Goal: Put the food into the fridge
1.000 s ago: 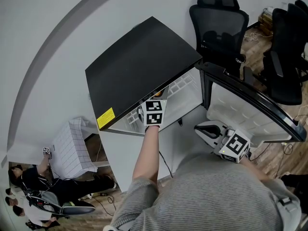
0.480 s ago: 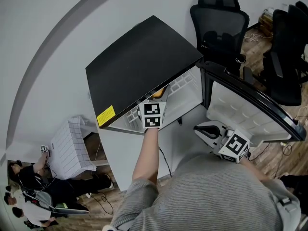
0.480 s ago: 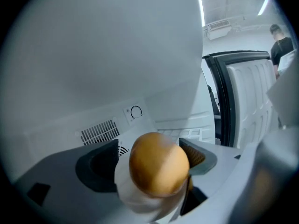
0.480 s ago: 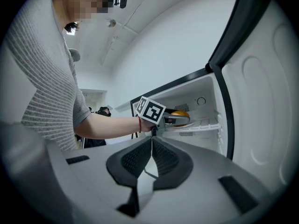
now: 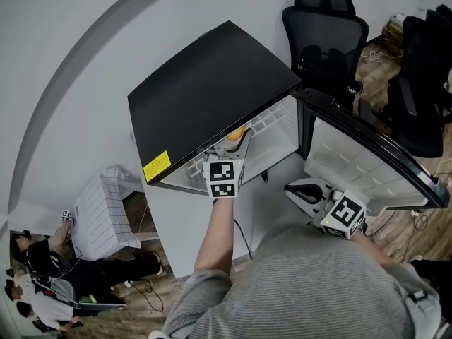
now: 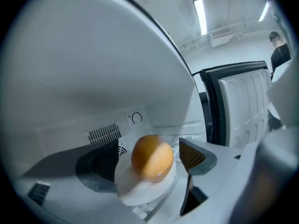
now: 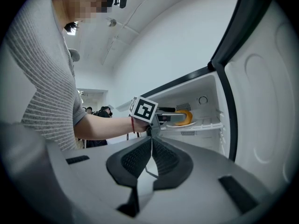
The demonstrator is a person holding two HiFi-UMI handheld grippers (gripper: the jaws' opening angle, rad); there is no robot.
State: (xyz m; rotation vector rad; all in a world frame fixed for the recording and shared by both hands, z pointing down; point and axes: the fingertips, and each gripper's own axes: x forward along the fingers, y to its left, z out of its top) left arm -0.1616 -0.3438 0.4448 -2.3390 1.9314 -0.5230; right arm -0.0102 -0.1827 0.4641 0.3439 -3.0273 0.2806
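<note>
Your left gripper (image 6: pixel 149 158) has its fingers released and wide, flanking the round orange food (image 6: pixel 152 157) on its white plate (image 6: pixel 138 192), which sits on the fridge shelf (image 7: pixel 208 124). Your right gripper (image 7: pixel 150 158) is clenched empty, clear of the opening.

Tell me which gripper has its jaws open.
The left gripper, inside the fridge: its jaws stand apart on either side of the orange food on its white plate. The right gripper has its jaws together, empty.
</note>
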